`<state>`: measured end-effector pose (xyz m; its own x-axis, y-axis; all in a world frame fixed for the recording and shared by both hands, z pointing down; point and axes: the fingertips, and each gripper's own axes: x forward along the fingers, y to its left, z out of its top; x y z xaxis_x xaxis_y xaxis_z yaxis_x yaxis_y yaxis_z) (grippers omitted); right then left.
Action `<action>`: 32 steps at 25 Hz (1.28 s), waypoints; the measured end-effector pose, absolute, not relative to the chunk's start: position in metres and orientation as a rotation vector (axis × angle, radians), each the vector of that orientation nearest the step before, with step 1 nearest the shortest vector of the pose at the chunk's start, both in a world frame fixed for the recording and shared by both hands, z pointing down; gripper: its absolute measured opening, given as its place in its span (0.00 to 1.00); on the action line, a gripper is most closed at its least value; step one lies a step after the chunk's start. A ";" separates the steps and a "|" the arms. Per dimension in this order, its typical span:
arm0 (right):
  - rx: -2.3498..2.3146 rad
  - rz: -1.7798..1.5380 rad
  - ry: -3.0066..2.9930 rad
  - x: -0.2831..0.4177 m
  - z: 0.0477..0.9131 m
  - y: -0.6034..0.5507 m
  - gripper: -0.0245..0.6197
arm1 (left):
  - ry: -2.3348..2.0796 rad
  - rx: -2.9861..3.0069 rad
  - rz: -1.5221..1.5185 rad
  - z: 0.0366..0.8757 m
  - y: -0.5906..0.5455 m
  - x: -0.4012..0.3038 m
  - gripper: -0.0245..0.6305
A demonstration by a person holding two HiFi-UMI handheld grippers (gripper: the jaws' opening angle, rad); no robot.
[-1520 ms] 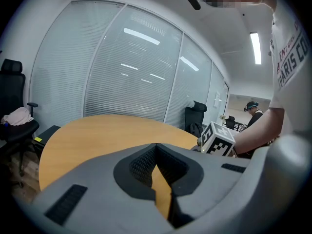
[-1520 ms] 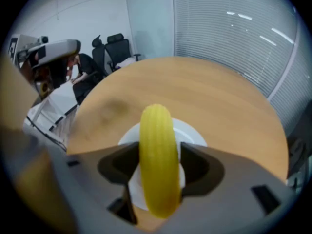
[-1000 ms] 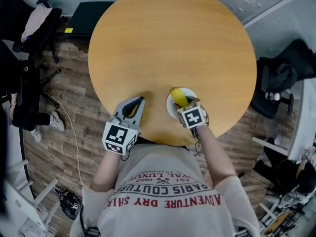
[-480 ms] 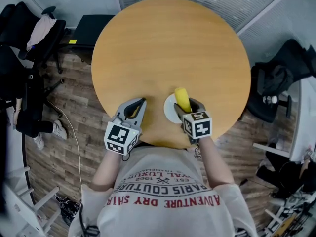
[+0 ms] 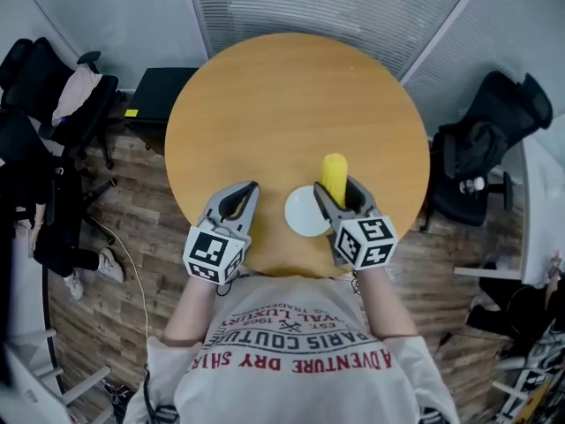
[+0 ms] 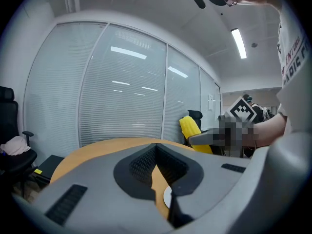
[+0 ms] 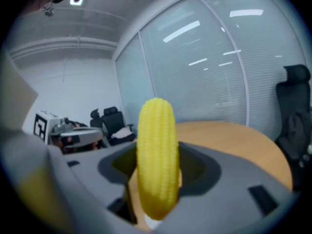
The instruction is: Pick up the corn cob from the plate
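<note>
The right gripper (image 5: 336, 189) has its jaws closed round the one corn cob (image 7: 156, 155), which fills the gap between them and stands upright, its top well clear of the jaw tips. The cob is off the plate, held over the table (image 5: 291, 104) just beyond the plate's far edge. The left gripper (image 5: 252, 189) has its jaw tips pressed together with nothing between them; it sits at the table's near edge, beside the plate. There is one white plate (image 5: 300, 215), and it has nothing on it
</note>
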<state>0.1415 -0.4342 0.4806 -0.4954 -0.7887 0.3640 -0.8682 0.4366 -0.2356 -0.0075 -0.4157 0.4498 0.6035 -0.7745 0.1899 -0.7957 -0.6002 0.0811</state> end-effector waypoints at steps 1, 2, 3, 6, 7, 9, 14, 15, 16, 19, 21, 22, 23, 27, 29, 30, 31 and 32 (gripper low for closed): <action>1.481 0.564 -2.503 0.144 0.473 -0.433 0.45 | -1.321 2.680 0.192 0.444 -0.416 -0.008 0.09; 1.507 0.533 -2.514 0.146 0.465 -0.432 0.45 | -1.325 2.690 0.180 0.439 -0.416 -0.008 0.09; 1.533 0.499 -2.524 0.148 0.459 -0.431 0.45 | -1.329 2.697 0.169 0.435 -0.416 -0.008 0.09; 1.612 0.418 -2.540 0.157 0.445 -0.427 0.45 | -1.333 2.716 0.142 0.424 -0.418 -0.005 0.09; 1.634 0.403 -2.540 0.160 0.442 -0.426 0.45 | -1.331 2.722 0.136 0.421 -0.418 -0.003 0.09; 1.668 0.384 -2.539 0.165 0.438 -0.423 0.45 | -1.323 2.734 0.128 0.418 -0.417 0.000 0.09; 1.693 0.372 -2.539 0.168 0.436 -0.417 0.45 | -1.303 2.749 0.113 0.415 -0.413 0.005 0.09; 1.694 0.373 -2.539 0.167 0.437 -0.416 0.45 | -1.298 2.750 0.112 0.415 -0.412 0.005 0.09; 1.696 0.376 -2.538 0.166 0.438 -0.415 0.45 | -1.293 2.752 0.112 0.415 -0.411 0.005 0.09; 1.701 0.388 -2.526 0.165 0.440 -0.415 0.45 | -1.279 2.755 0.116 0.417 -0.409 0.006 0.09; 1.699 0.392 -2.522 0.164 0.440 -0.415 0.45 | -1.277 2.755 0.115 0.417 -0.410 0.005 0.09; 1.699 0.392 -2.521 0.163 0.441 -0.415 0.45 | -1.279 2.753 0.112 0.417 -0.410 0.004 0.09; 1.698 0.390 -2.521 0.162 0.440 -0.415 0.45 | -1.281 2.752 0.109 0.416 -0.411 0.003 0.09; 1.700 0.378 -2.516 0.160 0.440 -0.414 0.45 | -1.279 2.751 0.106 0.417 -0.412 0.000 0.09; 1.705 0.376 -2.511 0.159 0.440 -0.414 0.45 | -1.278 2.748 0.101 0.418 -0.414 -0.002 0.09; 1.708 0.376 -2.509 0.158 0.440 -0.415 0.45 | -1.277 2.746 0.094 0.417 -0.415 -0.002 0.09; 1.711 0.375 -2.507 0.157 0.440 -0.415 0.45 | -1.276 2.745 0.088 0.417 -0.416 -0.003 0.09; 1.713 0.374 -2.505 0.157 0.440 -0.416 0.45 | -1.273 2.745 0.084 0.417 -0.416 -0.003 0.09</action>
